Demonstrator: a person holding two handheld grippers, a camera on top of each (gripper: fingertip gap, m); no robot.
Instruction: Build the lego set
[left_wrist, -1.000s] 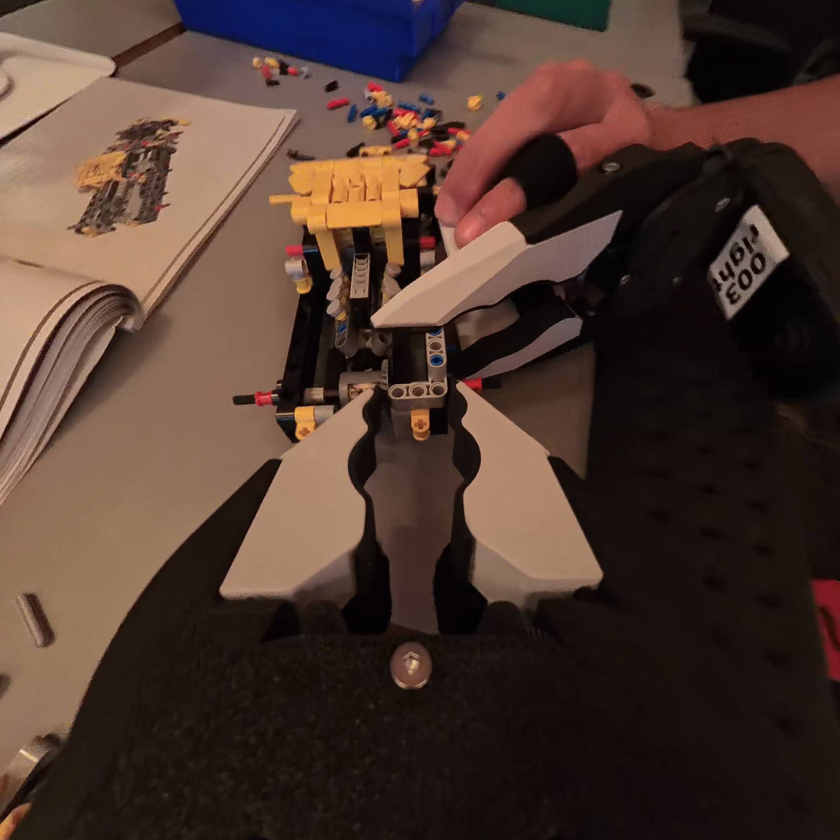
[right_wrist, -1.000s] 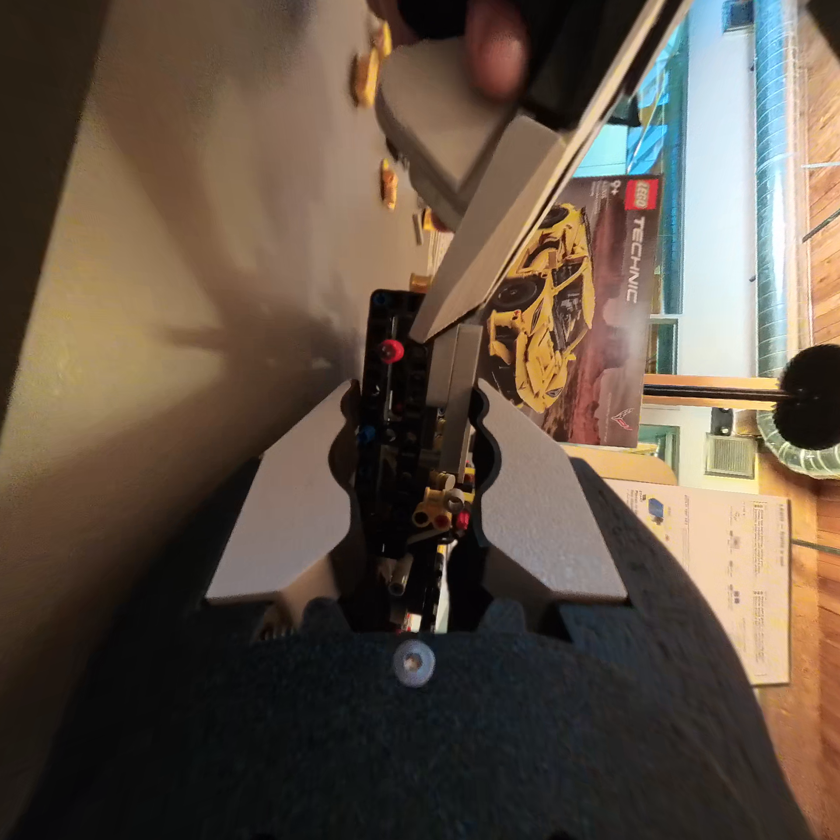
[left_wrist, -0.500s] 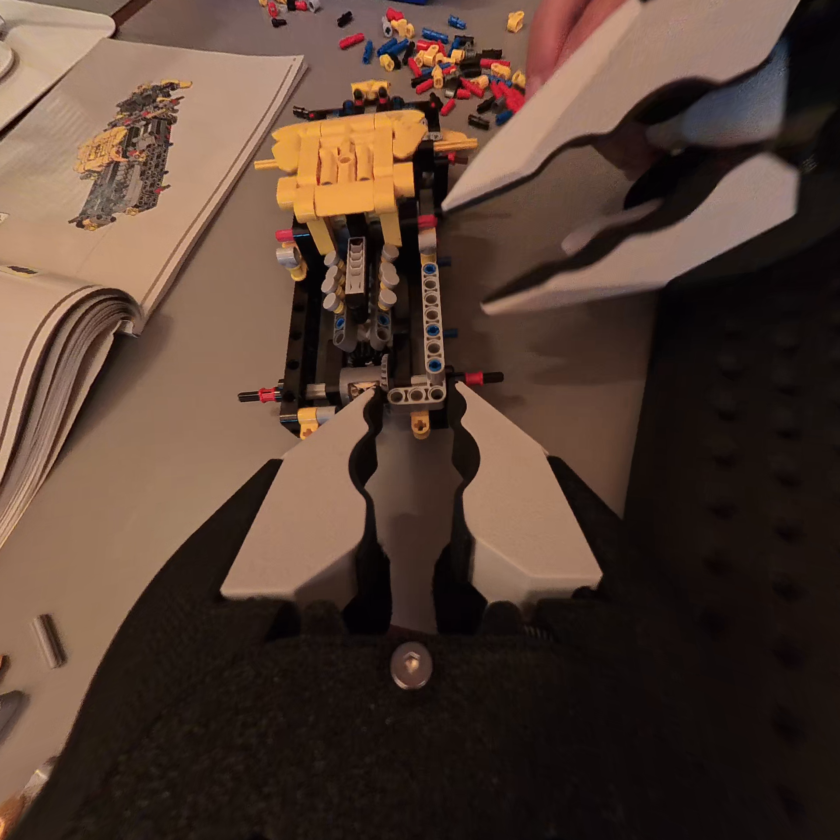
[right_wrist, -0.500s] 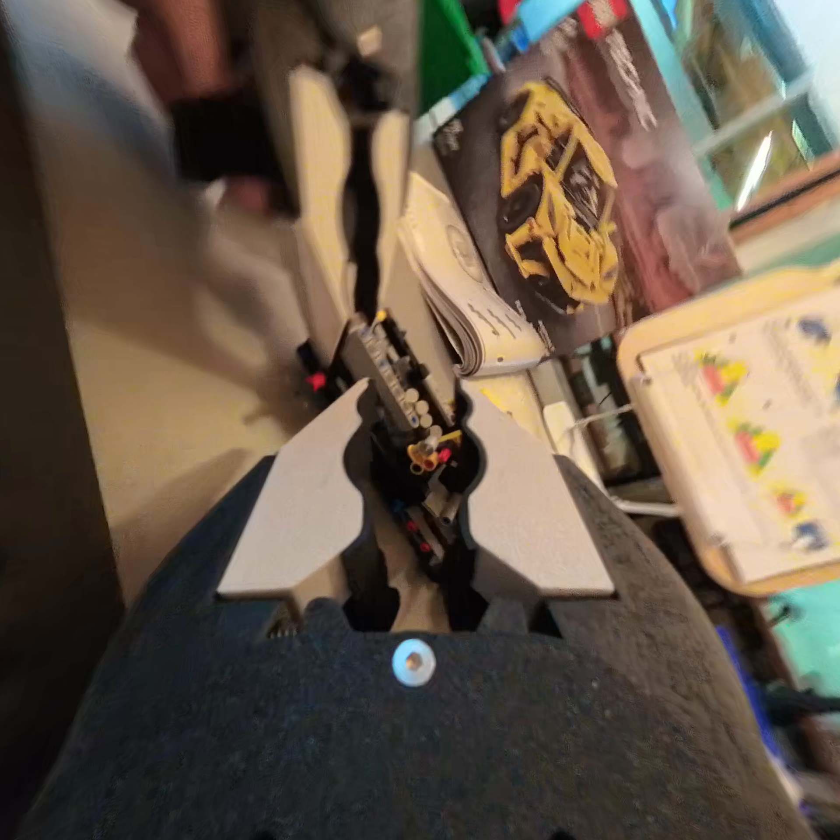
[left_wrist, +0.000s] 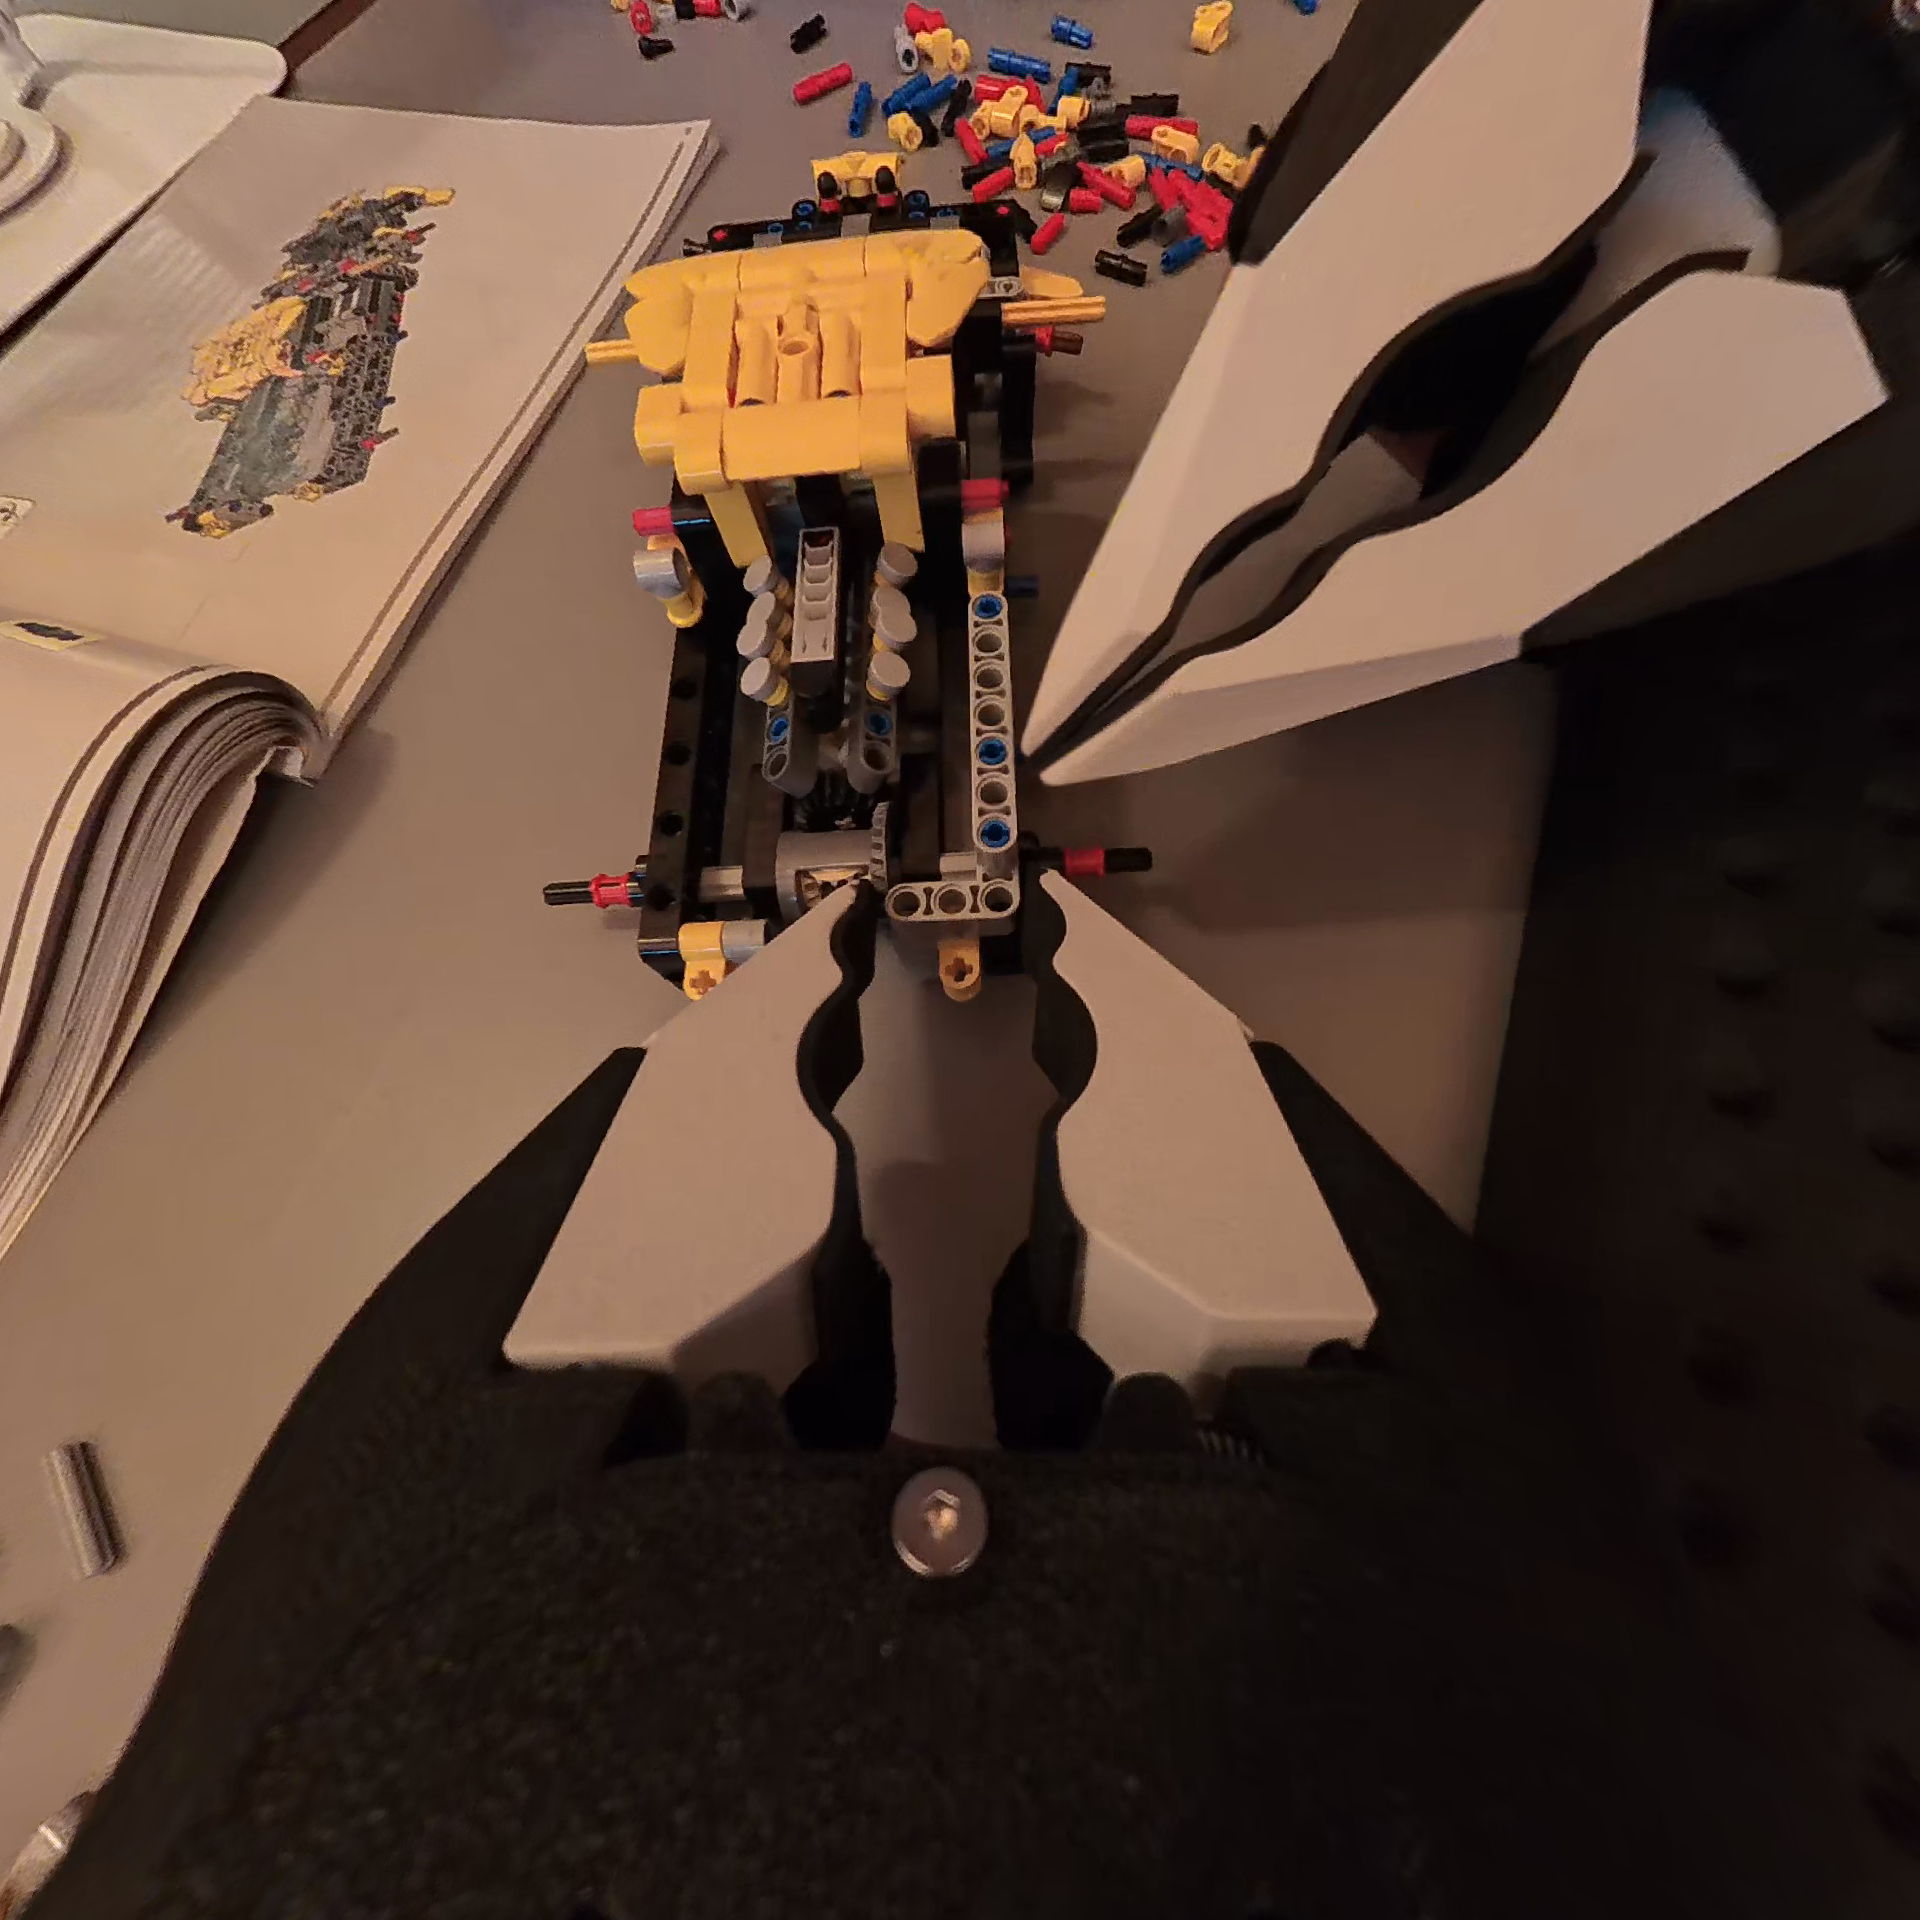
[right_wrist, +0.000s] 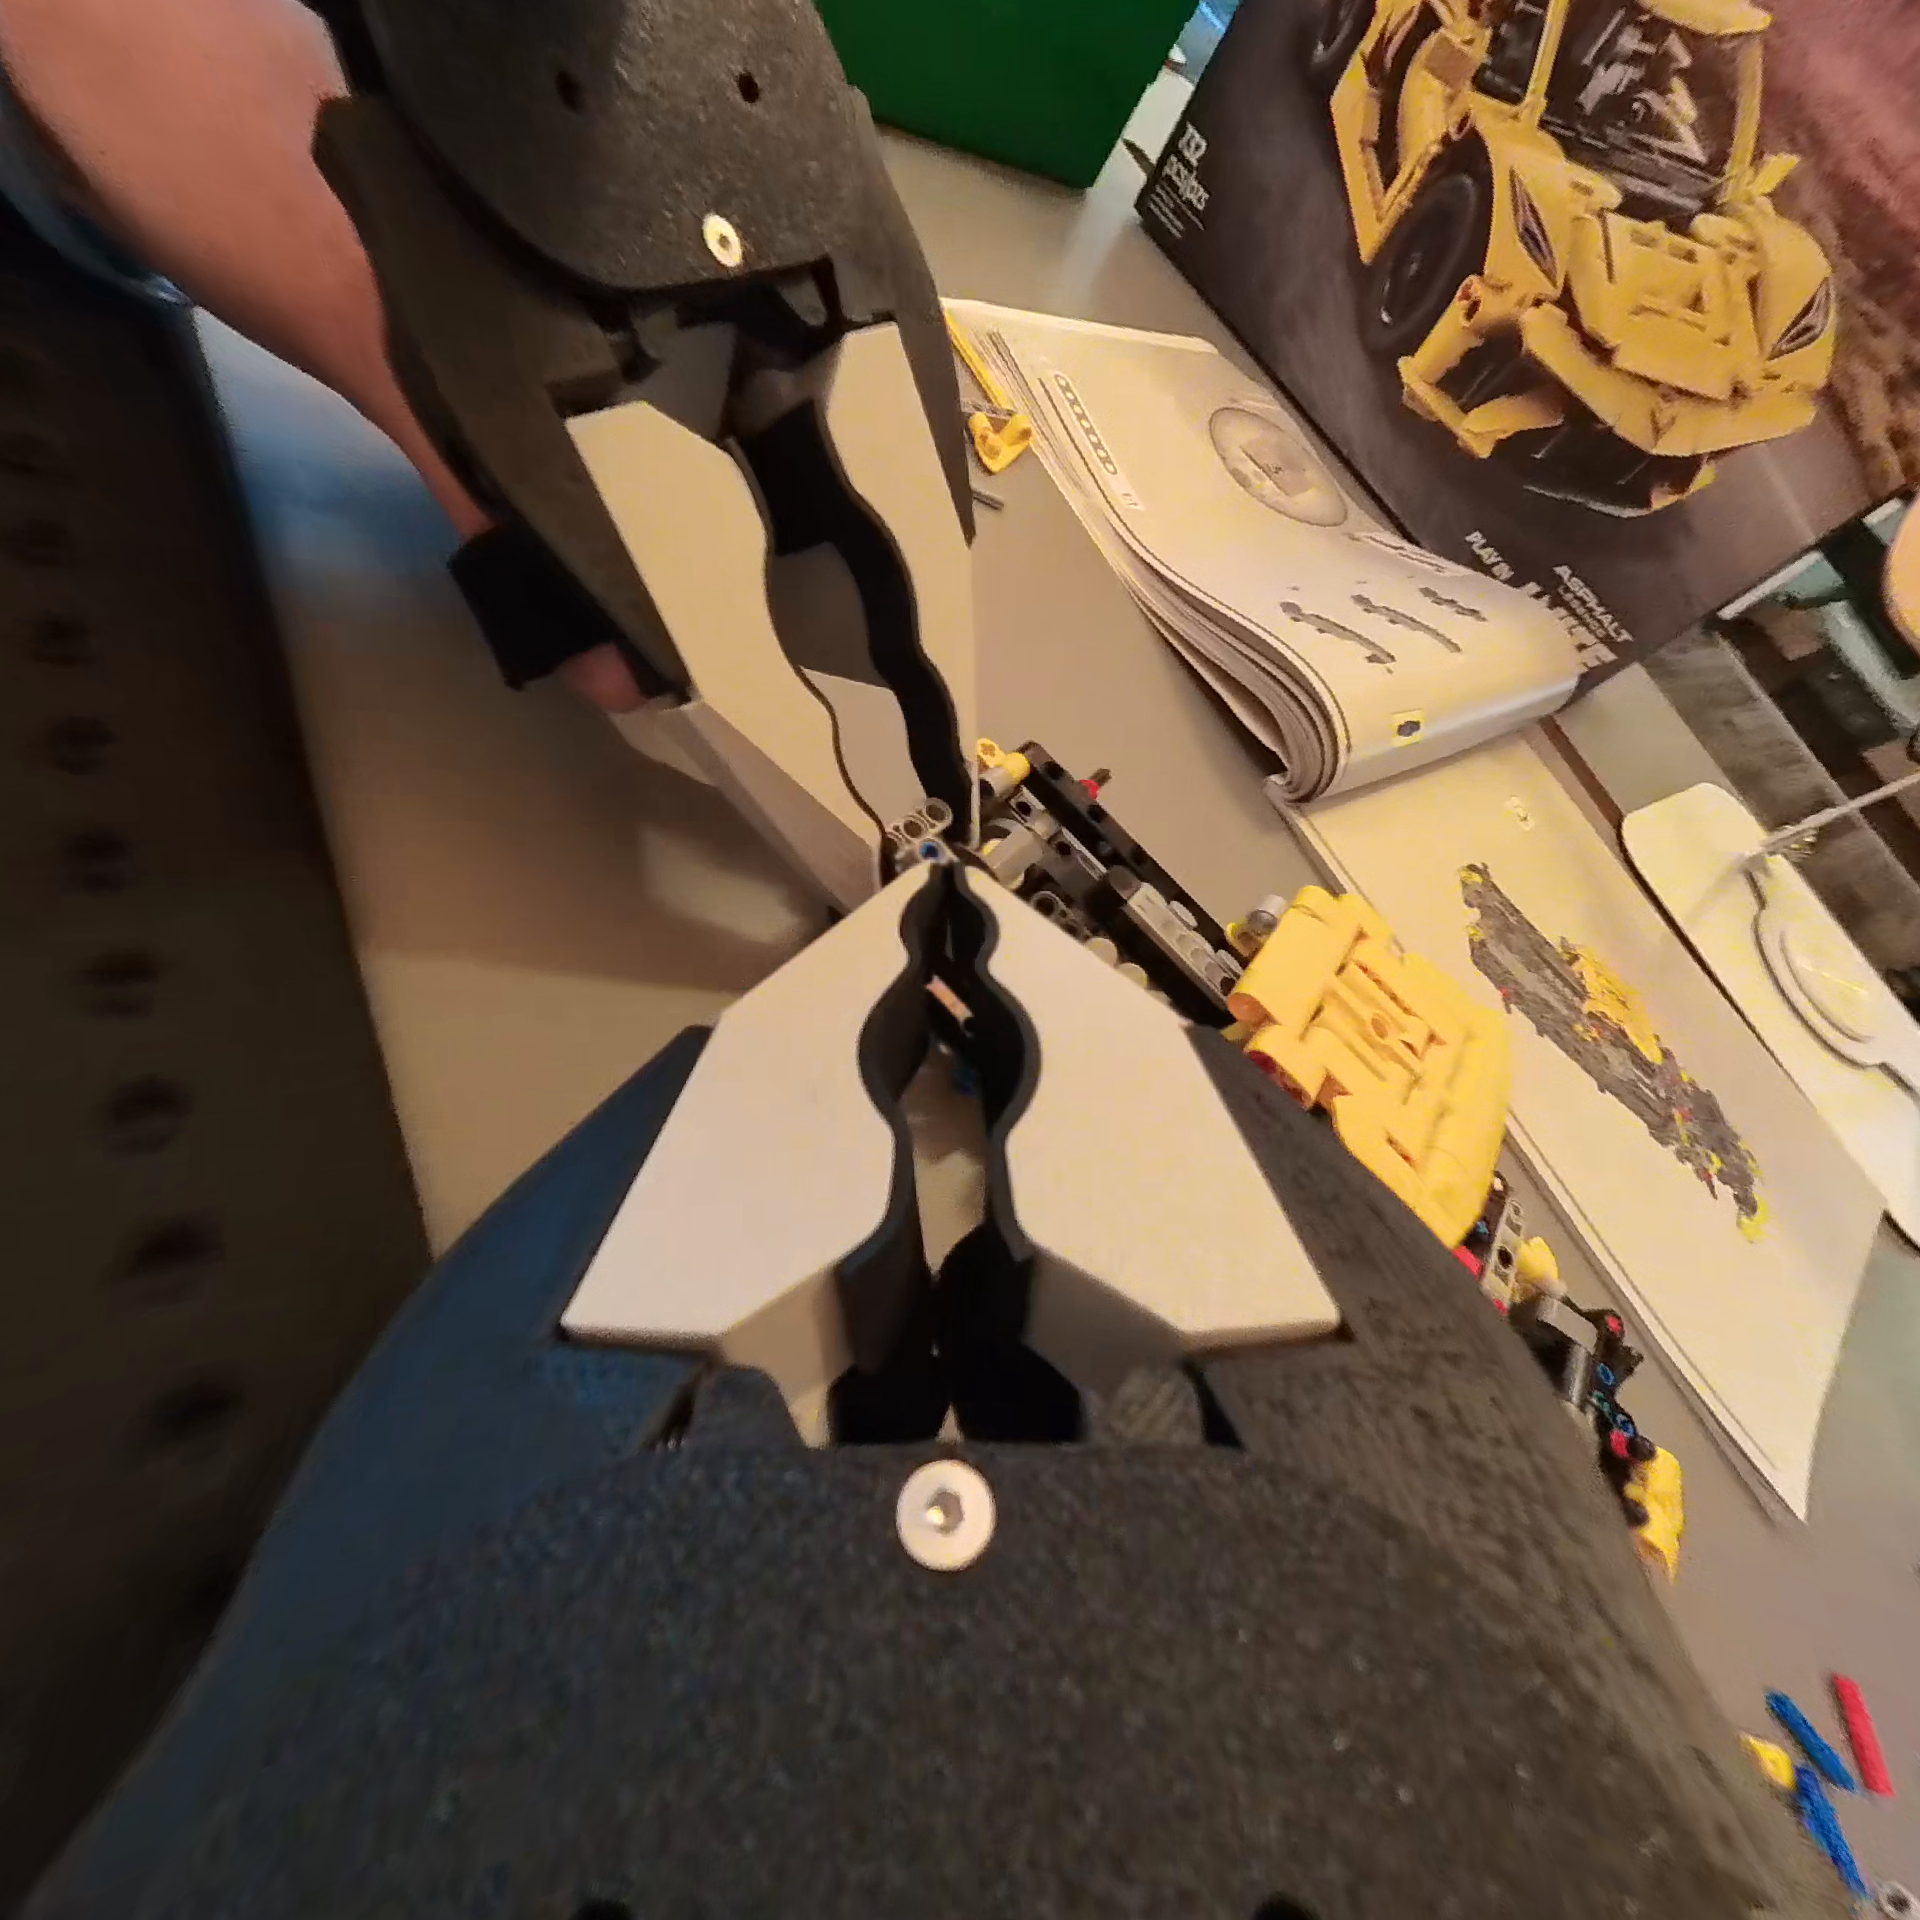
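The lego model (left_wrist: 800, 384), a black chassis with a yellow block at its far end, lies on the grey table (left_wrist: 364, 1091). My left gripper (left_wrist: 951, 891) is at its near end, fingertips on either side of the short arm of a grey L-shaped beam (left_wrist: 987, 717), shut on it. My right gripper (left_wrist: 1037, 764) comes in from the right, jaws shut, tips touching the side of that beam by a blue pin. In the right wrist view my right gripper (right_wrist: 948, 878) meets the left gripper (right_wrist: 925, 821) at the beam end; the model (right_wrist: 1371, 1039) lies to the right.
An open instruction book (left_wrist: 312, 416) lies left of the model. A pile of small red, blue, yellow and black pieces (left_wrist: 1081, 135) lies beyond it. The set's box (right_wrist: 1558, 260) and a green bin (right_wrist: 997, 83) stand behind. A small metal cylinder (left_wrist: 83, 1507) lies near left. The grippers are tip to tip, or close to it.
The right gripper was round the model with jaws apart, then lifted off to the right. Now it is shut, with its tips at the grey beam's side. The left gripper stayed put.
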